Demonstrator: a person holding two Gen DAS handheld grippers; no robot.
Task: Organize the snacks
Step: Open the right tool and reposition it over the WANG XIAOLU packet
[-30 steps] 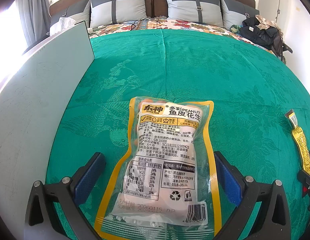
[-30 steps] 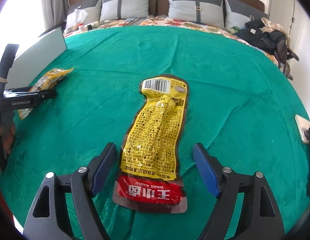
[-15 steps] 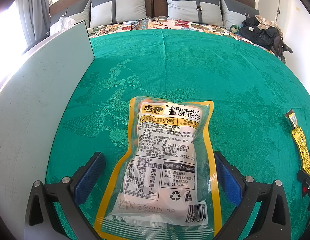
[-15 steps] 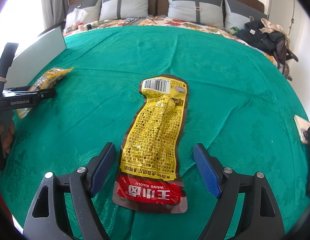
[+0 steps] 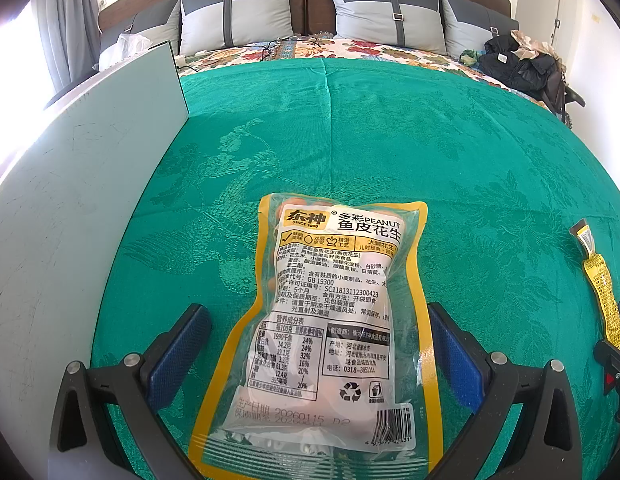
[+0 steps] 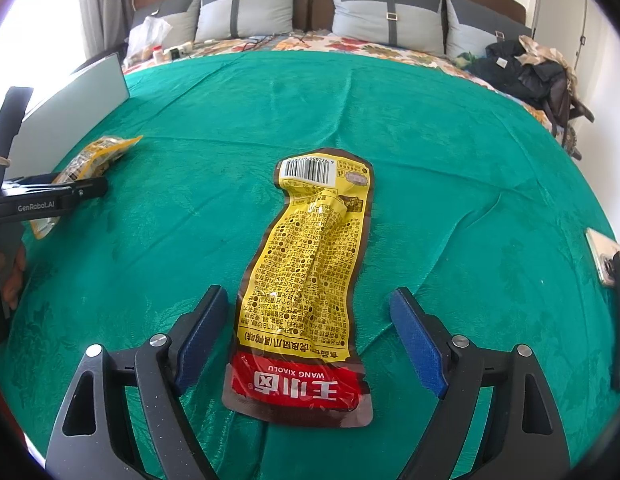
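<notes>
My right gripper is widening its jaws around the crinkled yellow-and-red foil snack sachet lying on the green bedspread (pads touching nothing); I should be lowering squarely before clamping. My left gripper is straddling the clear yellow-edged peanut bag, jaws released.
</notes>
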